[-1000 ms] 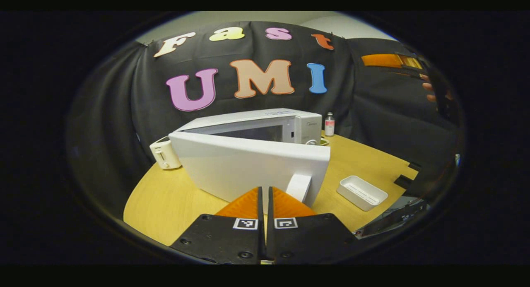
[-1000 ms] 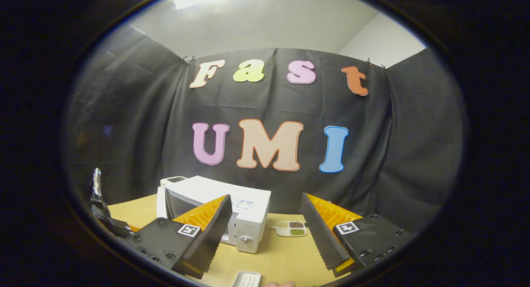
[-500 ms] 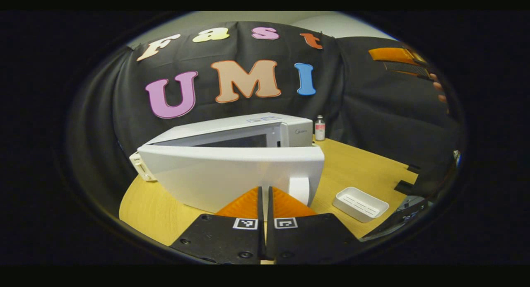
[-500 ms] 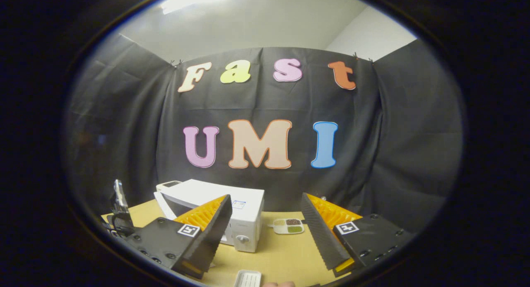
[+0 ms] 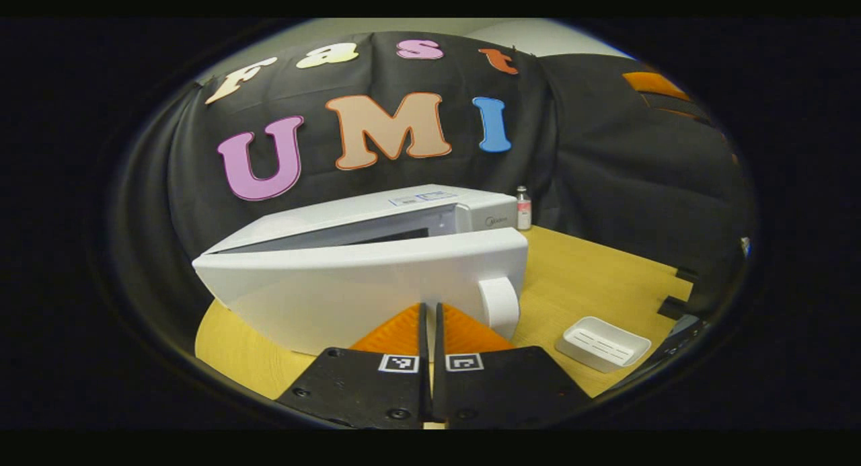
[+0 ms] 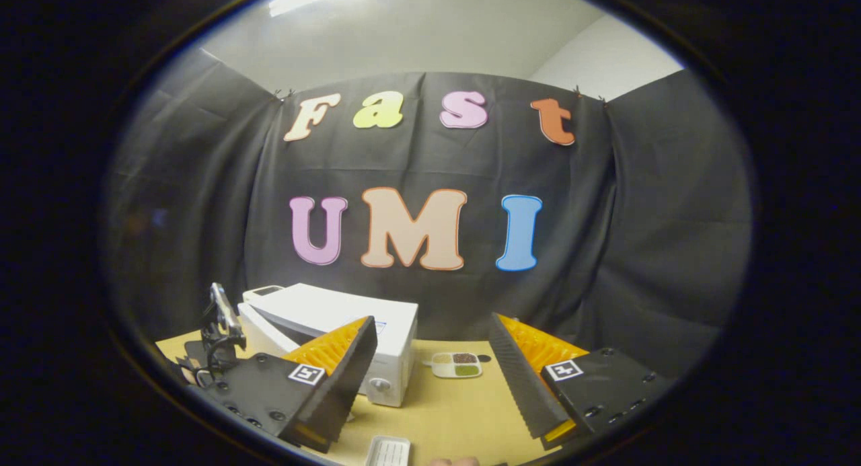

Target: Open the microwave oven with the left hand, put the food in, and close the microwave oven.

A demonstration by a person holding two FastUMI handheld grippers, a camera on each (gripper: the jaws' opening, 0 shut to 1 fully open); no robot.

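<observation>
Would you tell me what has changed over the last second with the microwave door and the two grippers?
The microwave door has swung nearer to shut, pushed by the shut left gripper behind it; a narrow gap remains. The right gripper stayed open and empty above the table; the food tray and white dish stayed put.

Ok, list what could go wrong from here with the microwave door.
1. The food dish sits on the table beside the microwave, whose door is only slightly ajar; it might get shut with the food outside.
2. The left gripper, shut, meets the smooth door beside the handle, gripping nothing; it could slide off.
</observation>
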